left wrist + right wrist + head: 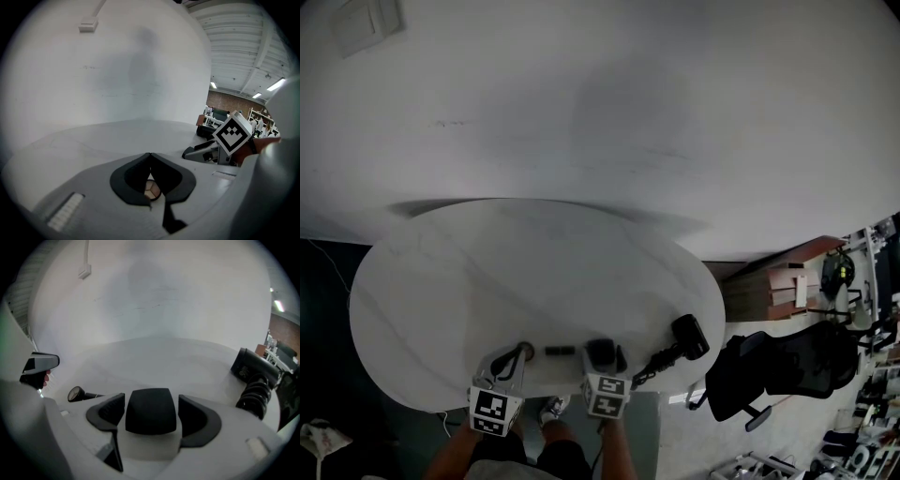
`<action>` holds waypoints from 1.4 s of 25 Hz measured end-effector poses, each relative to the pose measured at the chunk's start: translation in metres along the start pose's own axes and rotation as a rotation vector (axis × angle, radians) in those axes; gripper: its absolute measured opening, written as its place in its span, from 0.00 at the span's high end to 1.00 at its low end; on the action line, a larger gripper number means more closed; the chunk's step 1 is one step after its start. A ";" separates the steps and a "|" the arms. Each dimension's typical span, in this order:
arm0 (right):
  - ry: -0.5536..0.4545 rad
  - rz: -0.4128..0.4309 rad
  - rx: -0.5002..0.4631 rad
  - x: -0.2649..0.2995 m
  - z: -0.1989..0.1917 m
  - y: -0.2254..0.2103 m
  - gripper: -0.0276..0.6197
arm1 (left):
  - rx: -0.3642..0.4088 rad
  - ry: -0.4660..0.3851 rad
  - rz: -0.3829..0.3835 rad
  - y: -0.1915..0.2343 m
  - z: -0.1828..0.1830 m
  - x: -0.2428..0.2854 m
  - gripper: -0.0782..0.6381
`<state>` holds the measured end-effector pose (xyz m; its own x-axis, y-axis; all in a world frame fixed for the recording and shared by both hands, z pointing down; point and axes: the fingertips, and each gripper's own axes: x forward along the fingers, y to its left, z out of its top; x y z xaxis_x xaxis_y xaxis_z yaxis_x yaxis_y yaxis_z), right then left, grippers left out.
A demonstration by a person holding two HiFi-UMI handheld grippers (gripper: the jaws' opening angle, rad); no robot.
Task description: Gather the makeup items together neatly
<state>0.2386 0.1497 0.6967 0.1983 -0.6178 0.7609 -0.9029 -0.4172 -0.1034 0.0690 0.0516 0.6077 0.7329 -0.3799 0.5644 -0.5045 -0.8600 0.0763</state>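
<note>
My left gripper [150,157] sits at the counter's [534,272] near edge, jaws together; my right gripper [151,401] beside it holds its jaws apart.

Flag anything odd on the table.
Nothing looks spilled or broken. The odd one out is the black device on a ribbed stalk at the table edge, beside the right gripper: it does not look like makeup.
</note>
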 end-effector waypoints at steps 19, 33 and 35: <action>-0.222 0.045 -0.080 -0.078 0.081 0.007 0.41 | 0.047 -0.154 0.032 -0.017 0.070 -0.034 0.88; -0.516 0.072 -0.223 -0.189 0.132 0.037 0.81 | 0.059 -0.286 0.097 -0.042 0.113 -0.099 0.88; -0.544 0.095 -0.243 -0.199 0.132 0.046 0.83 | 0.059 -0.300 0.108 -0.045 0.115 -0.108 0.88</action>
<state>0.2084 0.1659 0.4555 0.2208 -0.9240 0.3123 -0.9749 -0.2184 0.0431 0.0647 0.0925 0.4490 0.7826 -0.5460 0.2989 -0.5660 -0.8241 -0.0236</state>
